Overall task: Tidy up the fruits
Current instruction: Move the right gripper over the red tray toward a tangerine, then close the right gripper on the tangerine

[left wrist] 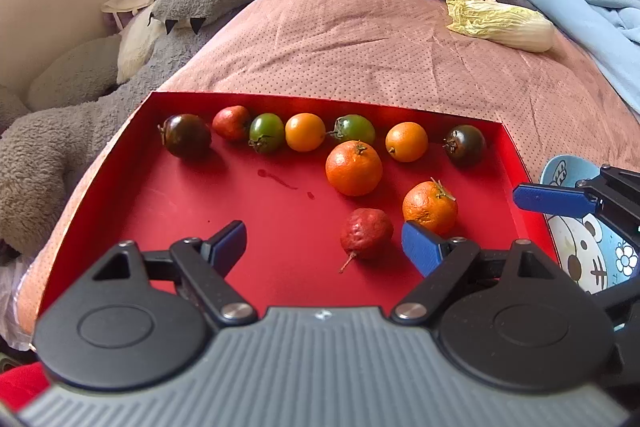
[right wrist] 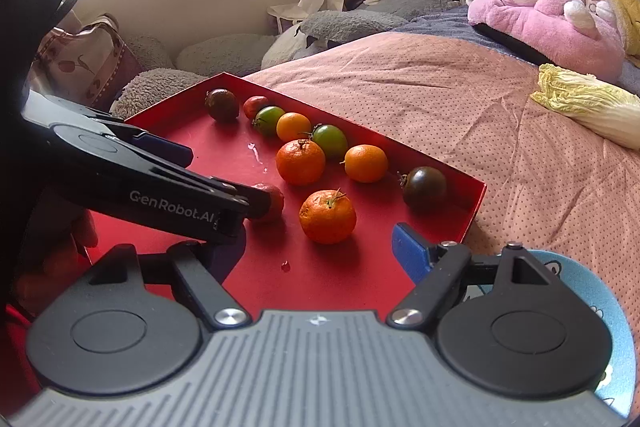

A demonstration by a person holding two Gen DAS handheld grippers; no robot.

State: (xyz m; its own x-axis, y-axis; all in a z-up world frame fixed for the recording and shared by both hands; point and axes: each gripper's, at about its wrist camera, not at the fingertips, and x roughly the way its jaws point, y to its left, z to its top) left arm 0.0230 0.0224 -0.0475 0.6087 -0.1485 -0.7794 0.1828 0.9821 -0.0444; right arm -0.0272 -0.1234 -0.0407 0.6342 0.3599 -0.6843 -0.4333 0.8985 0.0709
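Both your tongs hang released over the red tray on the bed. Left tongs frame the wrinkled red fruit; next, lower and clench.

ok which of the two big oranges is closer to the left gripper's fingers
The nearer orange, with the leafy stem, beside the wrinkled red fruit. It sits just past the left gripper's blue finger, while the other orange lies farther back by the row.
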